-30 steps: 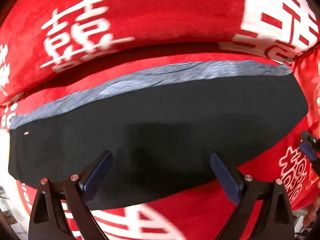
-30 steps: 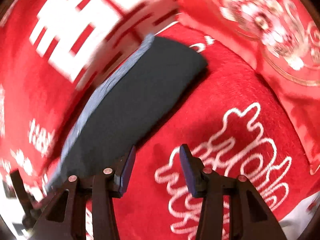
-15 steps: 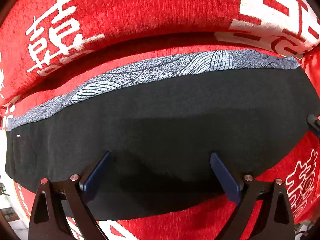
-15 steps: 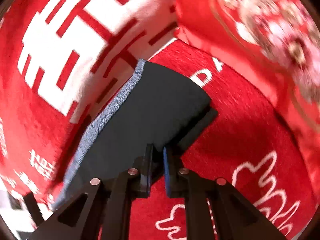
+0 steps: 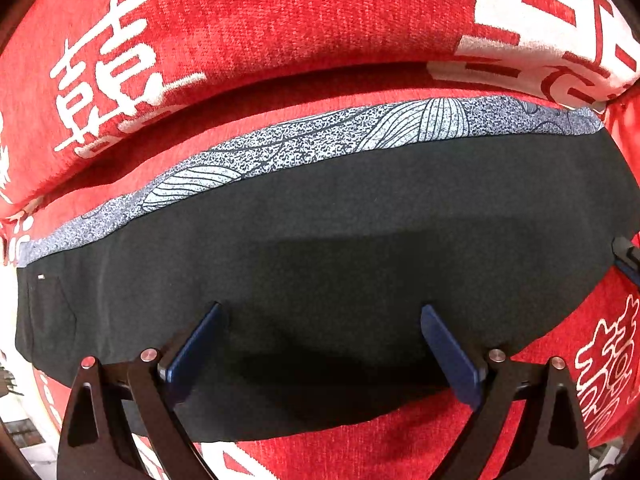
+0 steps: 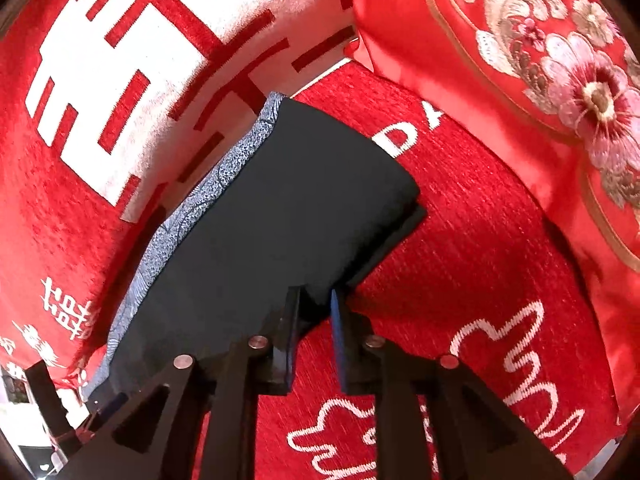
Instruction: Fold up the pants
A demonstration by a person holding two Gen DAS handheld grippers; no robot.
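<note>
The black pants (image 5: 340,232) lie folded lengthwise on the red sofa seat, with a grey patterned strip (image 5: 320,140) along the far edge. My left gripper (image 5: 320,344) is open and hovers over the near long edge, holding nothing. In the right wrist view the pants (image 6: 280,216) run away to the upper right, two layers showing at the end. My right gripper (image 6: 314,312) has its jaws narrowly apart at the near corner of that end; the cloth edge lies between them.
The sofa backrest (image 5: 260,24) with white characters rises just behind the pants. A red embroidered cushion (image 6: 540,80) stands at the right end. Red seat cover (image 6: 480,272) stretches right of the pants. The right gripper's tip shows at the left view's right edge (image 5: 628,258).
My right gripper swung left onto the pants end, narrowed to almost shut, and now stands slightly wider. My left gripper stayed open and moved in a little over the pants.
</note>
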